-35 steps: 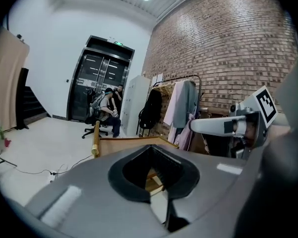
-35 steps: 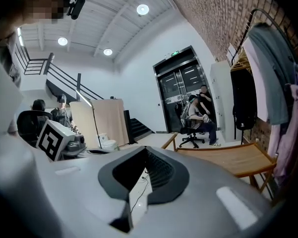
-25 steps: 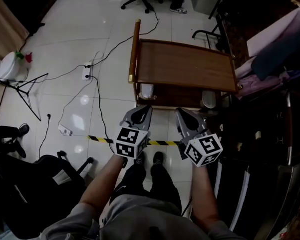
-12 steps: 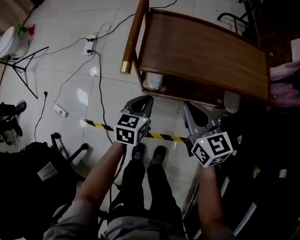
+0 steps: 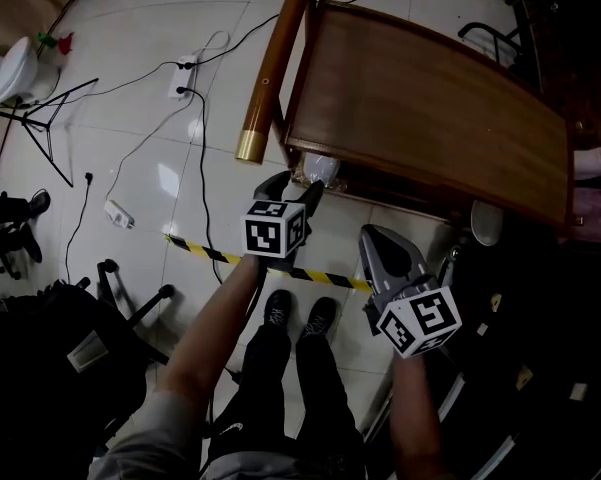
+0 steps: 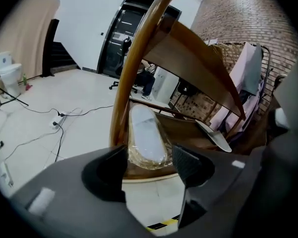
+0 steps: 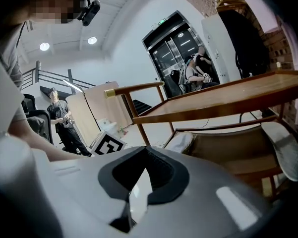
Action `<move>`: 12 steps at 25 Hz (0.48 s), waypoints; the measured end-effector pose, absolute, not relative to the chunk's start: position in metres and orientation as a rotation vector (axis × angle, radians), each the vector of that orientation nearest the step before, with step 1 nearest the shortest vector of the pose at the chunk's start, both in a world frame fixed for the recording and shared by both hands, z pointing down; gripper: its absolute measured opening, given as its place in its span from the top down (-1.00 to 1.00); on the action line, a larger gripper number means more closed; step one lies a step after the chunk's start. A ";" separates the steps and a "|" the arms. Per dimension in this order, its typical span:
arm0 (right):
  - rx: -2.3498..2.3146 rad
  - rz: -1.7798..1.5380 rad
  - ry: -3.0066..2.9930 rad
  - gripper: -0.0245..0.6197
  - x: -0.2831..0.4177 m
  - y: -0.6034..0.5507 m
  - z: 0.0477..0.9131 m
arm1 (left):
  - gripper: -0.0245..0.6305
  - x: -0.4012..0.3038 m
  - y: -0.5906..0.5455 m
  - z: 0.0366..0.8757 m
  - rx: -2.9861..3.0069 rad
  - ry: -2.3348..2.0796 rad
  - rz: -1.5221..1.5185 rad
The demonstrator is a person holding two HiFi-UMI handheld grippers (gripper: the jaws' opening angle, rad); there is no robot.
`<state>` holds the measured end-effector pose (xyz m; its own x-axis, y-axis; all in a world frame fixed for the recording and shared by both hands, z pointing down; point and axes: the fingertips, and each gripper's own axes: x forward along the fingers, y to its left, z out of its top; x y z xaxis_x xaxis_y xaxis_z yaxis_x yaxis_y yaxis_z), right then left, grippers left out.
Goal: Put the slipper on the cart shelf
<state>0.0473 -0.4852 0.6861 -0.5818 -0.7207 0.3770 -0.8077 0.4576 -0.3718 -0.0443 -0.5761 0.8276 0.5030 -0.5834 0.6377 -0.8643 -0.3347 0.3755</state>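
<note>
Gaping, its jaws just opened, the left hand-held gripper (image 6: 149, 156) has the film-wrapped slipper (image 6: 146, 135) just ahead, untouched. It's likely light, soft and slippery, so pinch its near end. The right hand-held gripper (image 7: 140, 176) is closed.

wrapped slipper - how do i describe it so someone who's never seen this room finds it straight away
Find the wooden cart and look under its top at the lower shelf. The wrapped slipper lies at the shelf end beside the round post. It is white and sealed in clear plastic, unlike the bare slipper at the other end.
</note>
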 end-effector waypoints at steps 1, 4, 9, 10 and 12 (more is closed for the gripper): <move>1.339 0.795 -2.531 0.93 0.047 -0.484 0.691 | 0.06 -0.044 -0.580 0.832 2.036 -1.186 0.517; 1.340 0.819 -2.512 0.93 0.049 -0.482 0.700 | 0.02 -0.042 -0.589 0.841 2.009 -1.196 0.516; 1.364 0.836 -2.495 0.93 0.059 -0.485 0.703 | 0.03 -0.037 -0.594 0.861 1.947 -1.204 0.560; 1.369 0.835 -2.493 0.93 0.061 -0.486 0.703 | 0.03 -0.036 -0.594 0.864 1.933 -1.207 0.558; 1.380 0.838 -2.487 0.93 0.065 -0.487 0.703 | 0.09 -0.034 -0.594 0.867 1.911 -1.212 0.543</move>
